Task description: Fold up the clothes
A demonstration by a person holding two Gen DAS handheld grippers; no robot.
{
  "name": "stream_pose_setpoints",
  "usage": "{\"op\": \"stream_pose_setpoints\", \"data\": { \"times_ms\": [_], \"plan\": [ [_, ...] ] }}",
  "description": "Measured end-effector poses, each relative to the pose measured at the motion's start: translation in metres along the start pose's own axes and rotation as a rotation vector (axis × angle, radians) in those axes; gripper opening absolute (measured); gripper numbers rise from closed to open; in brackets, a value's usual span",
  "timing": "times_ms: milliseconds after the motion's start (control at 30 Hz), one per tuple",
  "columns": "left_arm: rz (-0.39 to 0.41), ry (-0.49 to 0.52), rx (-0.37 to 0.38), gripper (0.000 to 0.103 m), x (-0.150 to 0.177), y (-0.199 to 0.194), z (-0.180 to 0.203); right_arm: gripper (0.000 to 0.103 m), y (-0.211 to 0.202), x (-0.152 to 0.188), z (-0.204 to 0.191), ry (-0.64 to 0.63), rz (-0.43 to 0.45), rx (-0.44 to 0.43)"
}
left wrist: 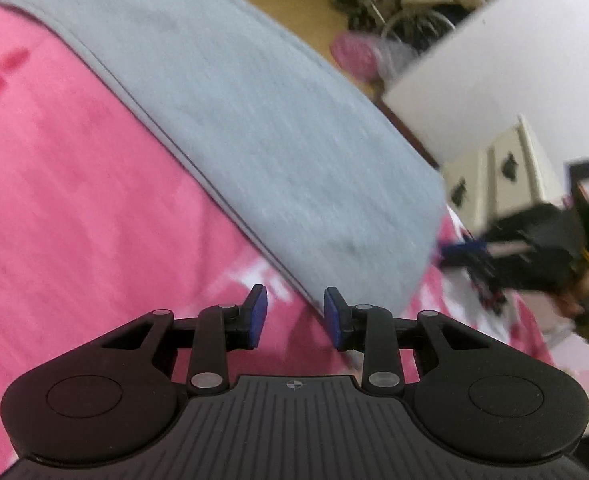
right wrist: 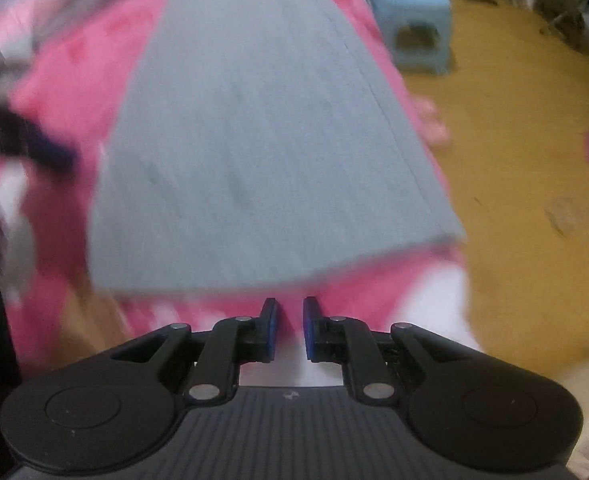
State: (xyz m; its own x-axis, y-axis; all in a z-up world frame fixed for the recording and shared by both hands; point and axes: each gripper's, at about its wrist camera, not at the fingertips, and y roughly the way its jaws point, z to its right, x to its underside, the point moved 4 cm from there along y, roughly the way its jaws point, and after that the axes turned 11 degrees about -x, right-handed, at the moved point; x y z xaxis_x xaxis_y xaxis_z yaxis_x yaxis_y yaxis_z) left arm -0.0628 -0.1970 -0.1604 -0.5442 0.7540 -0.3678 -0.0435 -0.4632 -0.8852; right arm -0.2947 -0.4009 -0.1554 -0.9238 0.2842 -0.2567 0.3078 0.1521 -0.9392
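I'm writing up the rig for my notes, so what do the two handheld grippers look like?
Both the left gripper and right gripper are matte black plastic: ribbed body, two round side discs, silver pivot pins on linkage arms, and flat blue finger pads. In the left view, the right one shows a green light.

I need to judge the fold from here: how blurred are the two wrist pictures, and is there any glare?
Left wrist view: the grey cloth is streaked by motion blur, the right gripper at the edge is smeared, the left gripper stays sharp. Right wrist view: heavier blur, the pink bedspread and blue stool soft, the cloth's near edge fuzzy. Fisheye bends both. No glare; dim, even light.
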Motion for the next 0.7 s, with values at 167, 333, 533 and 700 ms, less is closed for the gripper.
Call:
{"op": "stream_pose_setpoints", "data": {
  "times_ms": [167, 333, 533, 700],
  "plan": [
    [0.082, -0.074, -0.057, 0.030, -0.021, -0.001, -0.024, 0.014, -0.024, -0.056, -0.028, -0.096, 0.174, -0.010],
    [0.159, -0.186, -0.130, 0.030, -0.037, -0.005, -0.048, 0.014, 0.011, -0.169, -0.065, -0.156, 0.403, -0.094],
    [0.244, -0.276, -0.208, 0.030, -0.049, -0.011, -0.079, 0.014, 0.093, -0.240, -0.058, -0.075, 0.406, -0.147],
    [0.335, -0.240, -0.235, 0.030, -0.065, -0.019, -0.096, 0.014, 0.080, -0.167, -0.057, 0.014, 0.401, -0.310]
  ]
}}
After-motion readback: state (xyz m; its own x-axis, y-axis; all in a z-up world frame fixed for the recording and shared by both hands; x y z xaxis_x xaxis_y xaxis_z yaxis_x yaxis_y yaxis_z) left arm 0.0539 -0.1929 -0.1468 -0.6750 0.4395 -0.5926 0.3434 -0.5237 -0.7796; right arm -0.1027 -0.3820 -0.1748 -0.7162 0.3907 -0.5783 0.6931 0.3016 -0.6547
